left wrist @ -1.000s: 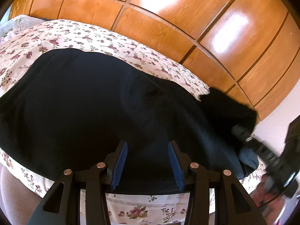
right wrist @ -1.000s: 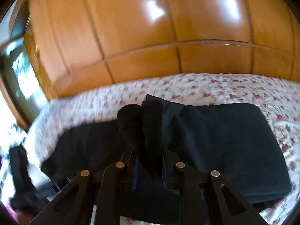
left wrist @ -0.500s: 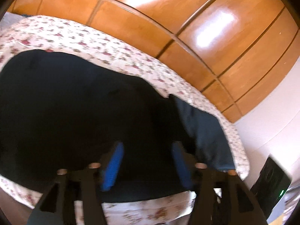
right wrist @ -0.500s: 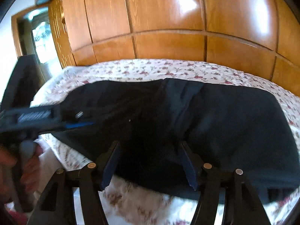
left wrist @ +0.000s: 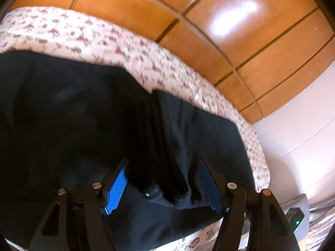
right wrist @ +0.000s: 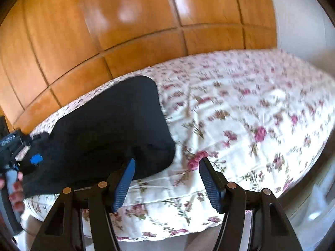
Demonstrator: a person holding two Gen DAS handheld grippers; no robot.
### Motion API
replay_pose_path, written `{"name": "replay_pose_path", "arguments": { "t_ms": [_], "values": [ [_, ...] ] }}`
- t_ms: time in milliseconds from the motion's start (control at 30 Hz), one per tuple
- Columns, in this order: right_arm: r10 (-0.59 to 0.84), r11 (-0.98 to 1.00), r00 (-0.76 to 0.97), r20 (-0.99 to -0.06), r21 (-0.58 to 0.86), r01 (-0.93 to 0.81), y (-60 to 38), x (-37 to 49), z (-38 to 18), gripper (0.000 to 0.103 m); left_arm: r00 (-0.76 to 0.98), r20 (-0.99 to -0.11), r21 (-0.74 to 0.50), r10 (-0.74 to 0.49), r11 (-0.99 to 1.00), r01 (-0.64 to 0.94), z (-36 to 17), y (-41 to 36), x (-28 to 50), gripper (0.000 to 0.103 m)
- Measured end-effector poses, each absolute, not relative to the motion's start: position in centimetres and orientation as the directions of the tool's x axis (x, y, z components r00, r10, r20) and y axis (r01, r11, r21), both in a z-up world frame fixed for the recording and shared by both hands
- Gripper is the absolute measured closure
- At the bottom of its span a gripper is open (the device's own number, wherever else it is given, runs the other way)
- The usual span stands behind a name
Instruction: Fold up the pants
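pants (left wrist: pixel 83 125): black, folded flat on the floral bed (right wrist: pixel 240 115) | left gripper (left wrist: pixel 165 179): fingers closing, bunched pants edge between them, pads not pressing it | right gripper (right wrist: pixel 166 175): fingers released, over bare sheet just beside the pants' corner

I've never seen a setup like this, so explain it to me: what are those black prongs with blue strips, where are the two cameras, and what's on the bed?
A person holds a hand-held gripper in each hand, each with a camera looking along its two fingers. The left hand-held gripper points at folded dark pants on a floral bedsheet; its jaws are closing slightly, bunched cloth between them, pads not pressing. The right hand-held gripper is open over the pants' edge and bare sheet, holding nothing. Its view also shows the person's other hand. Behind is a wooden wardrobe.
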State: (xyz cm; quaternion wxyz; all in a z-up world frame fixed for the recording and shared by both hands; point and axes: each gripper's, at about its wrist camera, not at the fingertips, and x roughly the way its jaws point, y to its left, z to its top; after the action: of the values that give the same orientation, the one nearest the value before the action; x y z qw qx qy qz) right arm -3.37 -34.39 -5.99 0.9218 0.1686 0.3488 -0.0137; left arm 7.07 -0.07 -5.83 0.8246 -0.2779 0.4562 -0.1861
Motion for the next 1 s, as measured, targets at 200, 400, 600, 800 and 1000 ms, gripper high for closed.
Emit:
{"name": "replay_pose_path", "arguments": {
  "t_ms": [200,400,600,800,1000],
  "values": [
    [0.136,0.956,0.721,-0.679,0.28,0.083,-33.8,0.1,-6.9,0.075,0.494,-0.659,-0.621,-0.567,0.781,0.068,-6.1,-0.7,7.1,0.078],
    [0.14,0.956,0.746,-0.651,0.284,0.069,-34.3,-0.8,-5.8,0.078,0.546,-0.598,-0.638,-0.588,0.761,0.121,-3.2,1.3,5.1,0.08],
    [0.123,0.973,0.72,-0.683,0.227,0.049,-33.2,-1.2,-7.7,0.079,0.517,-0.667,-0.588,-0.537,0.805,0.079,-7.8,1.6,4.6,0.079],
    [0.143,0.962,0.713,-0.686,0.265,0.062,-34.3,-2.6,-6.6,0.077,0.553,-0.65,-0.577,-0.521,0.812,0.088,-7.5,1.7,3.5,0.073],
    [0.069,0.959,0.787,-0.613,0.257,0.116,-35.9,-4.9,-3.3,0.074,0.582,-0.639,-0.576,-0.503,0.815,0.072,-6.9,2.1,2.9,0.07]
  ]
}}
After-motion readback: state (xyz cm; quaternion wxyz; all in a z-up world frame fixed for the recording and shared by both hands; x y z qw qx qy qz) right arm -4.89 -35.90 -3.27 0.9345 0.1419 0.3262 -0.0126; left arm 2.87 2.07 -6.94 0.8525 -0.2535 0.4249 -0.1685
